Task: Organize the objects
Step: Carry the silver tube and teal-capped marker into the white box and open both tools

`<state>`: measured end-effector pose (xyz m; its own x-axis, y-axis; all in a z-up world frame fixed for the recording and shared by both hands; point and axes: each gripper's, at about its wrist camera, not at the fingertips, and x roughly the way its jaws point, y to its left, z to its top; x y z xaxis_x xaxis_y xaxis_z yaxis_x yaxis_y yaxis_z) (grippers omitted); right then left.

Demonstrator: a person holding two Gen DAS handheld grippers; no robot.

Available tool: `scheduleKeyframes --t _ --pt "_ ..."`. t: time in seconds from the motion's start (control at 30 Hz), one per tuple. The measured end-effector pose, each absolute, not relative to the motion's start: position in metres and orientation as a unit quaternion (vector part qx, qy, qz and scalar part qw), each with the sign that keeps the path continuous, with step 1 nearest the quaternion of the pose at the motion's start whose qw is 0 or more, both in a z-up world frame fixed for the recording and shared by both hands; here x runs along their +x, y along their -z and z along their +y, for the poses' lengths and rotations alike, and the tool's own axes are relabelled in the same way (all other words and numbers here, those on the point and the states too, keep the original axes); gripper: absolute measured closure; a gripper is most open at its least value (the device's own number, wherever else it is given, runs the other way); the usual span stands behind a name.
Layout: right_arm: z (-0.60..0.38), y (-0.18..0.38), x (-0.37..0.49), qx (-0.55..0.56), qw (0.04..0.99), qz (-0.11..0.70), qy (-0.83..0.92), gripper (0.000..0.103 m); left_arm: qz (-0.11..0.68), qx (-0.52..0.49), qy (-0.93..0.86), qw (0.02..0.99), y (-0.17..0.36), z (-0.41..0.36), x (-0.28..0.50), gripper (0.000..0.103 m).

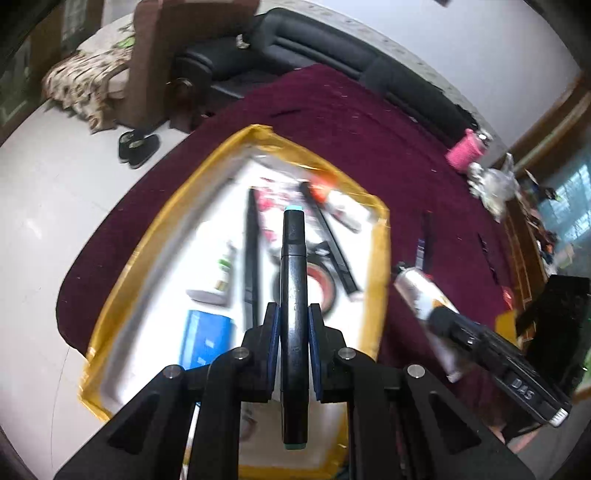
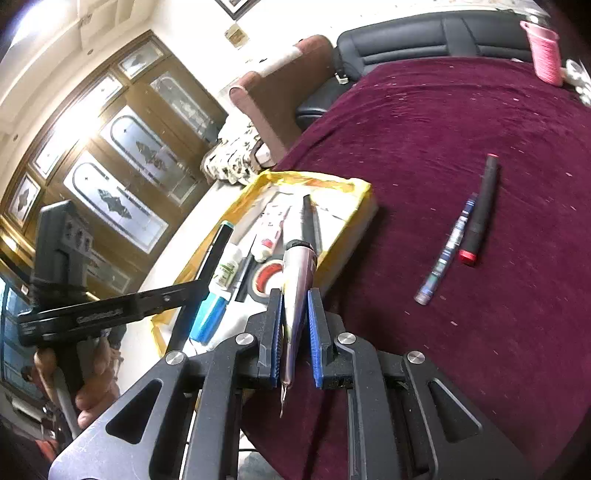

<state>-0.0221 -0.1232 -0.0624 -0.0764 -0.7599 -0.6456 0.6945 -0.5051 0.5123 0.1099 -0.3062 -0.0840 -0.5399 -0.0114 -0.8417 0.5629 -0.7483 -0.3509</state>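
Observation:
My left gripper is shut on a black marker with teal ends, held above the yellow-rimmed white box. The box holds a blue item, a small white bottle, a tape roll, tubes and black sticks. My right gripper is shut on a silvery-pink tube, just right of the box. A blue pen and a black marker with red ends lie on the maroon cloth. The left gripper with its marker shows in the right wrist view.
A pink knitted holder stands at the cloth's far right. A black sofa and a brown chair stand beyond the table. Black shoes lie on the floor. Clutter sits at the far edge.

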Motion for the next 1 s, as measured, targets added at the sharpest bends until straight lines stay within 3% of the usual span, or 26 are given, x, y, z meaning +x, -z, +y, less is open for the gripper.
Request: scheduleKeyframes --t 0.53,1.0 --pt "-0.209 0.077 -0.055 0.479 0.460 0.028 0.747 0.090 0.307 0.484 0.796 0.193 0.123 -0.335 0.092 0.090" --pt "-0.237 0.094 -0.080 0.492 0.466 0.017 0.735 0.089 0.302 0.489 0.794 0.199 0.125 -0.338 0.092 0.090"
